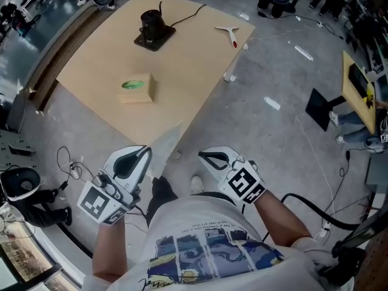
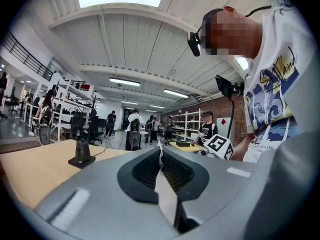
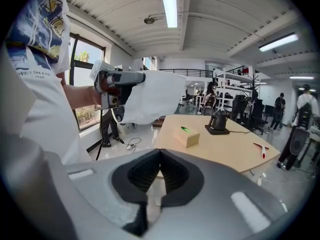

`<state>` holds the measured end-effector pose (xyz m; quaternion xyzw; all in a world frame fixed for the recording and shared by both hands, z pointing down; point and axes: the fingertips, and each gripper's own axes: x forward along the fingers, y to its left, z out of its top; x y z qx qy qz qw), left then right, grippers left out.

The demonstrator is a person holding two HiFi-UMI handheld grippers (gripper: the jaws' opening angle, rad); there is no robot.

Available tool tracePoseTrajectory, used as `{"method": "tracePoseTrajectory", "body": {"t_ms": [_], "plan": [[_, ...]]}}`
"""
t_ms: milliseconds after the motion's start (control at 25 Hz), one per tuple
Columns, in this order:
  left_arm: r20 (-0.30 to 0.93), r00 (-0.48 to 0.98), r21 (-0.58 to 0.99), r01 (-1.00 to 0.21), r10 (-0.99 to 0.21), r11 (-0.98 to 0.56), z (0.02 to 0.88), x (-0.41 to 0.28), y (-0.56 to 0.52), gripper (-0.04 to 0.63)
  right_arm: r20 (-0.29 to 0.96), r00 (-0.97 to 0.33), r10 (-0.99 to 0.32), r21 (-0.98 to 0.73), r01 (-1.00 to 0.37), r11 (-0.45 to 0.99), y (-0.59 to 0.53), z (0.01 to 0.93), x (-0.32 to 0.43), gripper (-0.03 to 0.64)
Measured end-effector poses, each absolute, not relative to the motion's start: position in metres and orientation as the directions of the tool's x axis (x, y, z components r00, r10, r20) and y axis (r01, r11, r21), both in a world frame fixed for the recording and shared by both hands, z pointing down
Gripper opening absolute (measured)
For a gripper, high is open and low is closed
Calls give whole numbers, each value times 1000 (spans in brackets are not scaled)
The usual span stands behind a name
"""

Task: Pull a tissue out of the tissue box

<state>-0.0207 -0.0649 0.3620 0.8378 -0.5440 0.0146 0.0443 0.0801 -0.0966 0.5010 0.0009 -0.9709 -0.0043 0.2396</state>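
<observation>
Tissue box [image 1: 137, 88] on tan table [image 1: 182, 59], green opening facing up, left gripper [image 1: 145, 151] well apart from box, past table edge, jaws clamped on white tissue [image 1: 167, 143] clear of box, right gripper [image 1: 204, 156] equally far from box, jaws together, empty, black stand [image 1: 153, 29] beyond box

tissue [image 2: 165, 191]: lower end hidden in left tongs [image 2: 160, 148] | tissue box [image 1: 137, 88]: slot contents too small | red-handled tool [image 1: 230, 34] on desk [image 1: 182, 65]: type unclear
</observation>
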Motion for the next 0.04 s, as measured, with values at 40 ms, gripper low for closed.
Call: {"method": "tracePoseTrajectory", "body": {"t_ms": [40], "plan": [[71,412,61,-911,-909,-408,362,-23,-66,6,466,-885,-5,8,-2,1000,-97,501,78,3]]}}
